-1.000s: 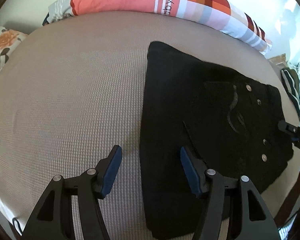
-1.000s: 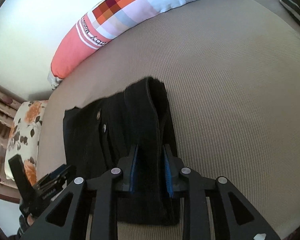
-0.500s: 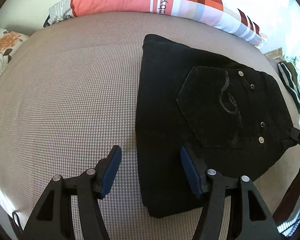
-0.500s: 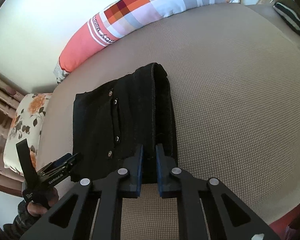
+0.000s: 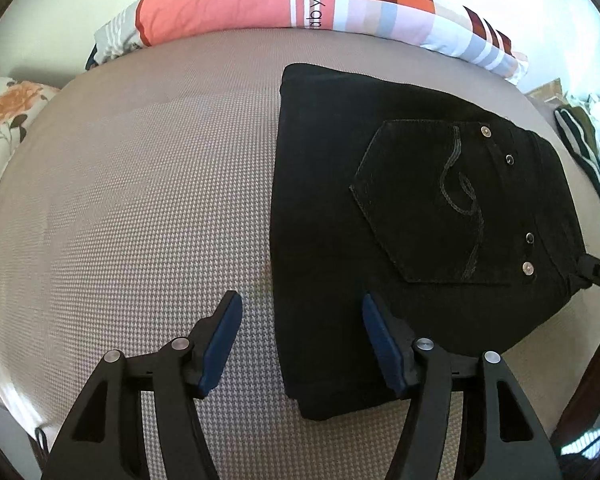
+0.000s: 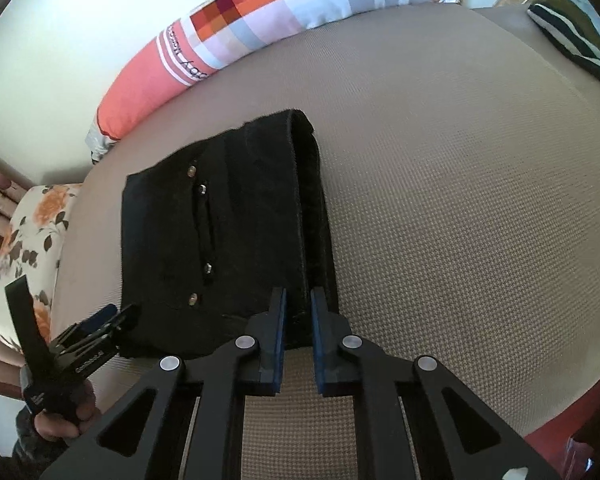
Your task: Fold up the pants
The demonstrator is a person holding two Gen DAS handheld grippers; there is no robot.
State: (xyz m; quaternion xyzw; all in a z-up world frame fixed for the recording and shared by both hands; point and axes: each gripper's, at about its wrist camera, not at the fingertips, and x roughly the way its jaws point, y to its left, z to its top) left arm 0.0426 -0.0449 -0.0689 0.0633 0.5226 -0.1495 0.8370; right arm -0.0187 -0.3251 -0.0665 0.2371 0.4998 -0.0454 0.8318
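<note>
The black pants [image 5: 400, 240] lie folded into a compact stack on the beige bed [image 5: 140, 200], back pocket and rivets facing up. My left gripper [image 5: 300, 336] is open and empty, hovering over the stack's near left edge. In the right wrist view the pants [image 6: 228, 232] show their waistband edge. My right gripper [image 6: 298, 320] has its jaws narrowly apart around the near end of the folded edge, with a thin gap on each side. The left gripper [image 6: 100, 328] also shows at the lower left of the right wrist view.
A long orange and checked pillow [image 5: 300, 4] lies along the far edge of the bed. A floral pillow [image 5: 8, 116] sits at the left end. Striped clothes [image 5: 580, 148] lie off the right end. The bed's near edge drops away below both grippers.
The right gripper closed on the folded edge, laid it flat, then eased its jaws slightly apart. Both grippers rose and pulled back; the pants settled flat with the pocket showing.
</note>
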